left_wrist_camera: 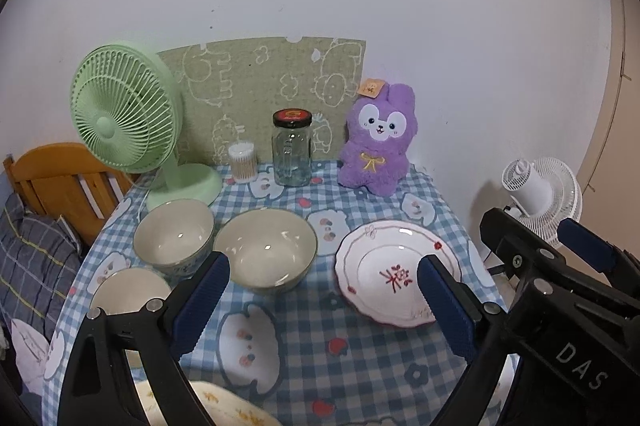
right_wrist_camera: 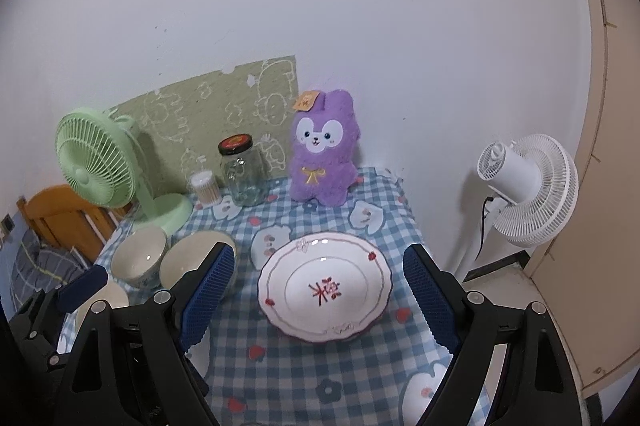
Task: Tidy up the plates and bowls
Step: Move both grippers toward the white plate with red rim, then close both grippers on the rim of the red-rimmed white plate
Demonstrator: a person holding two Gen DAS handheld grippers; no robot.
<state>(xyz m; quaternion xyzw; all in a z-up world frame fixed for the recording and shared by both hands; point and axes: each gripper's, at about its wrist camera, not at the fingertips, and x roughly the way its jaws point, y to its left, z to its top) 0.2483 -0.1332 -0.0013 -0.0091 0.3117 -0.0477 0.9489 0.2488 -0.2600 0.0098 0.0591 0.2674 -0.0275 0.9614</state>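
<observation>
Three bowls (left_wrist_camera: 264,250) crowd the left of the checked cloth, white plate (right_wrist_camera: 324,286) apart on the right — both grippers, left gripper (left_wrist_camera: 320,302) and right gripper (right_wrist_camera: 318,302), hover spread and empty, seemingly choosing what to stack.

Green fan (left_wrist_camera: 124,113), jar (left_wrist_camera: 292,147), purple plush (left_wrist_camera: 378,141)

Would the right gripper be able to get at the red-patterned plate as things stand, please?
Probably yes. The right gripper is open and empty, and the plate lies directly ahead between its fingers on the tablecloth, with nothing on it. The nearest bowl sits apart to the left.
</observation>
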